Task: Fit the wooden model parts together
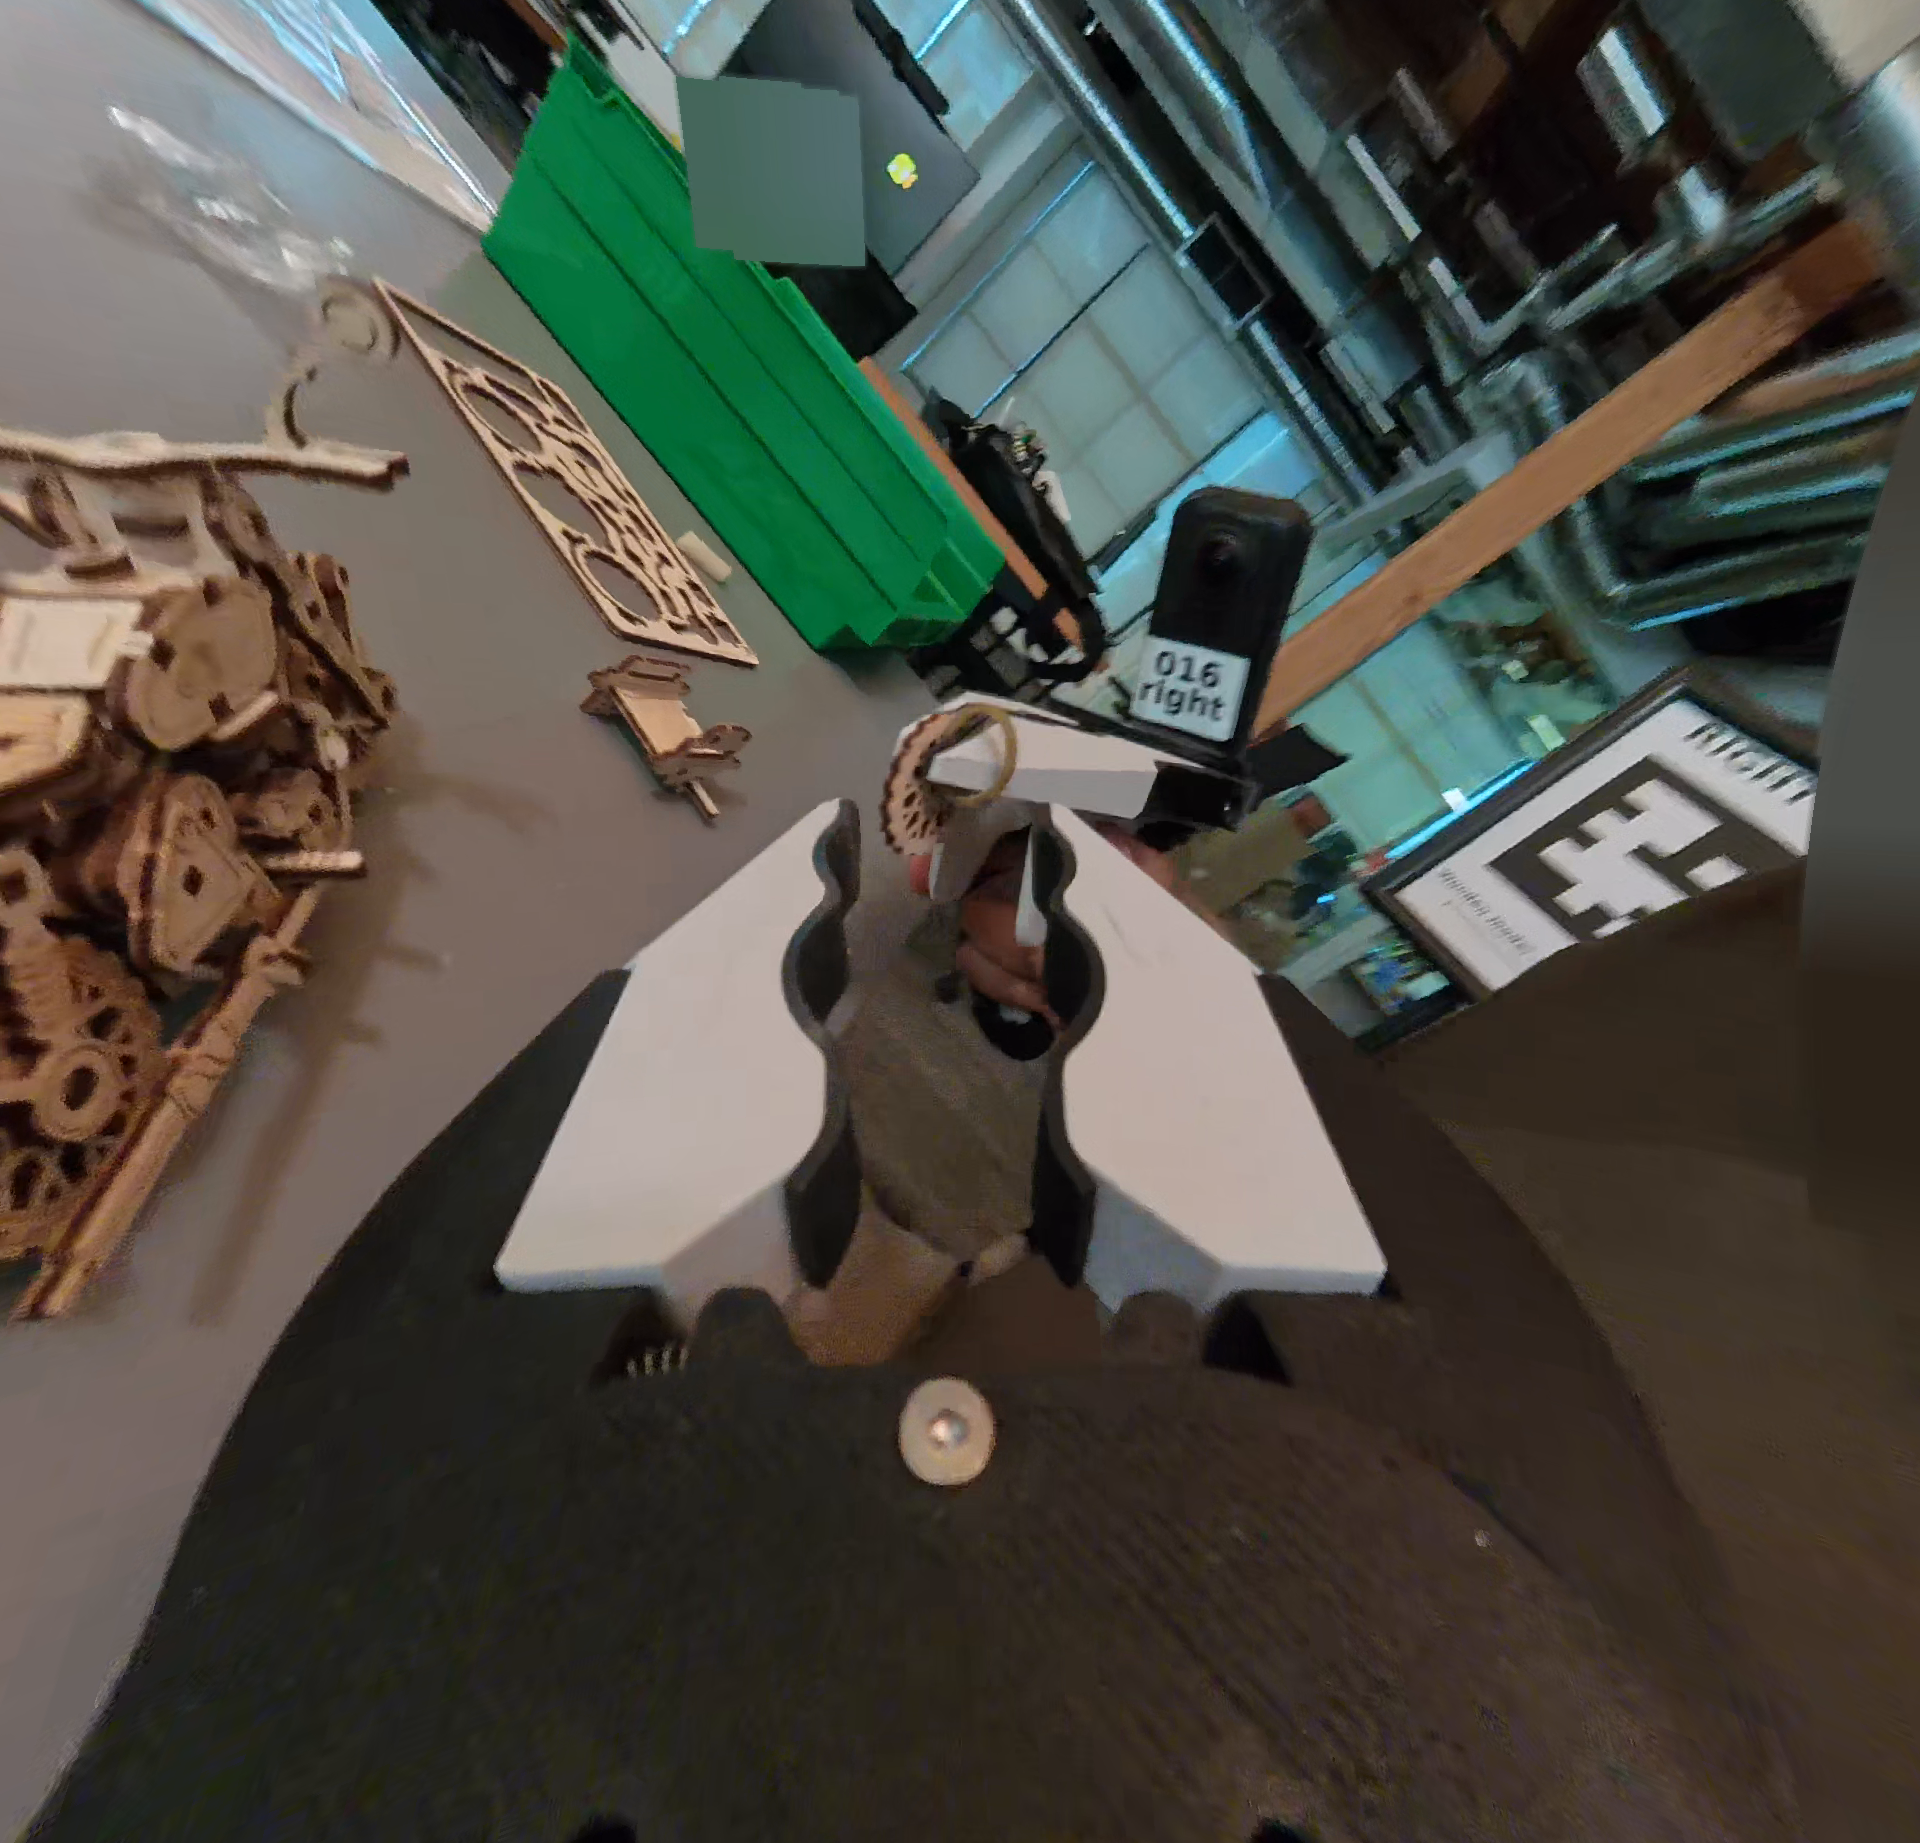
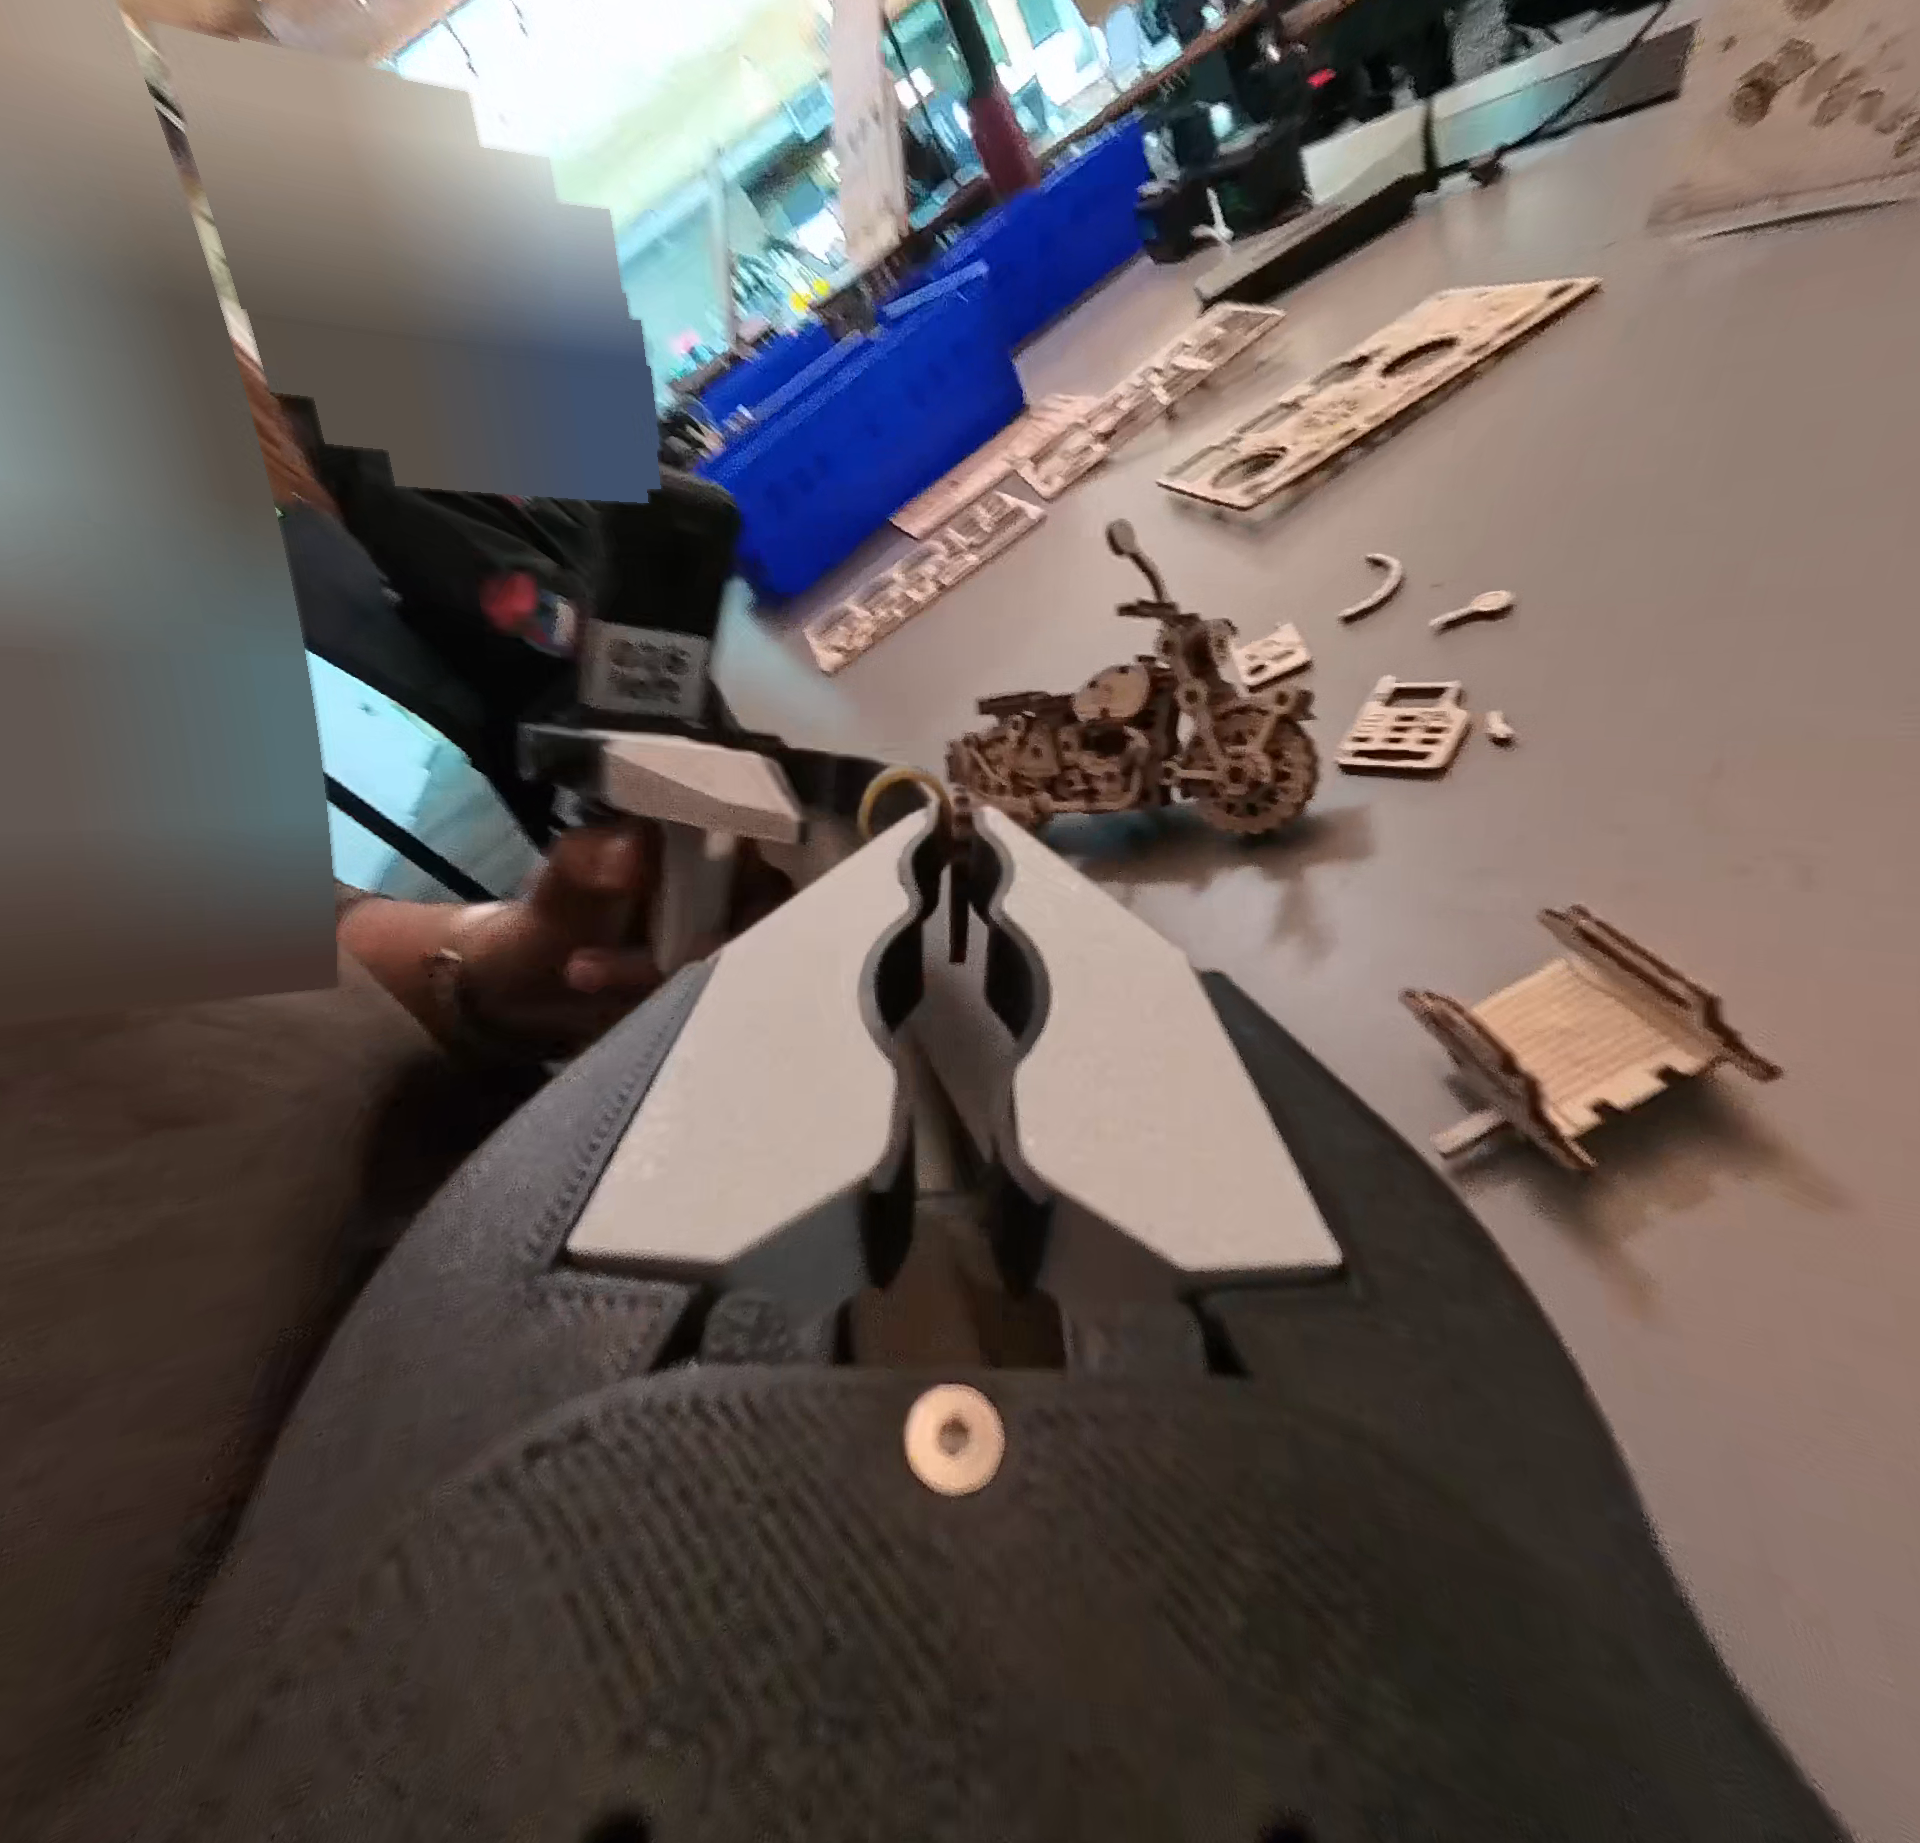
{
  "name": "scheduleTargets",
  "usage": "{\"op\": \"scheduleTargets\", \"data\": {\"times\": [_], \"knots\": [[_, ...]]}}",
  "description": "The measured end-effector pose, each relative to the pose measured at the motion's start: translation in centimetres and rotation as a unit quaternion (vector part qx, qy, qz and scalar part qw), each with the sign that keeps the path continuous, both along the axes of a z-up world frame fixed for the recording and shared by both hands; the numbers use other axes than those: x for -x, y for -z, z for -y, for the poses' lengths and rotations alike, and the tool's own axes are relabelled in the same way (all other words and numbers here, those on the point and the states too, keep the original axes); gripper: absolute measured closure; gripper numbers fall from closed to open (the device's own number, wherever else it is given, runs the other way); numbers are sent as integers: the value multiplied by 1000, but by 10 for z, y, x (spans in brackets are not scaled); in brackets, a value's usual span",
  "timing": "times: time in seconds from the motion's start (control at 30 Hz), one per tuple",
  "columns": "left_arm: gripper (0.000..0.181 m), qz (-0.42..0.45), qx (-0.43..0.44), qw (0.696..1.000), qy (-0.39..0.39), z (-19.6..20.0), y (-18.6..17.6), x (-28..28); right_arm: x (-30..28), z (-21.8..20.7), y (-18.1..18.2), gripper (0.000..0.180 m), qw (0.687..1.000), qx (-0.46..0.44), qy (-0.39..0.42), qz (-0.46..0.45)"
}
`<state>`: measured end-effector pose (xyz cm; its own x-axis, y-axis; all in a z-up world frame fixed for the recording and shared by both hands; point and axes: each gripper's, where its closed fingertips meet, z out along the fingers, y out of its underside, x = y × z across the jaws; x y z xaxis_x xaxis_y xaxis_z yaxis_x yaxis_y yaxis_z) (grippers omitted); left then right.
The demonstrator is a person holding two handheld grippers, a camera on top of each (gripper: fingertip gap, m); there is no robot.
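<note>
Two grippers meet left of the motorcycle: our right gripper pinches a gear with its band, our left gripper gapes empty, ready to receive it.

The table is a smooth, matt grey surface. On it the model motorcycle, the punched sheet and the ribbed part are pale, unvarnished laser-cut wood with dark burnt edges. The left gripper has matt white plastic fingers on a black body with a rough, layered printed texture and a shiny metal screw. The green bin at upper centre of the left wrist view is smooth plastic.
</note>
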<state>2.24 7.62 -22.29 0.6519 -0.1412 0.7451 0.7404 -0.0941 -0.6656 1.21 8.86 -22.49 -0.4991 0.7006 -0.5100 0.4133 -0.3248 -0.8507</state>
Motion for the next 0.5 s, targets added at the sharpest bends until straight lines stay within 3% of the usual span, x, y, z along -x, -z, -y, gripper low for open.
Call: {"op": "scheduleTargets", "data": {"times": [0.17,0.3,0.5], "knots": [[169,-124,36,991,-28,-1,4,-7,2,6,21,176,991,-136,11,9],[180,-129,67,988,-45,-2,13,-2,0,16,24,176,982,-187,0,-4],[180,-101,67,992,-46,1,14,7,-2,17,13,176,995,-93,-23,-5]]}}
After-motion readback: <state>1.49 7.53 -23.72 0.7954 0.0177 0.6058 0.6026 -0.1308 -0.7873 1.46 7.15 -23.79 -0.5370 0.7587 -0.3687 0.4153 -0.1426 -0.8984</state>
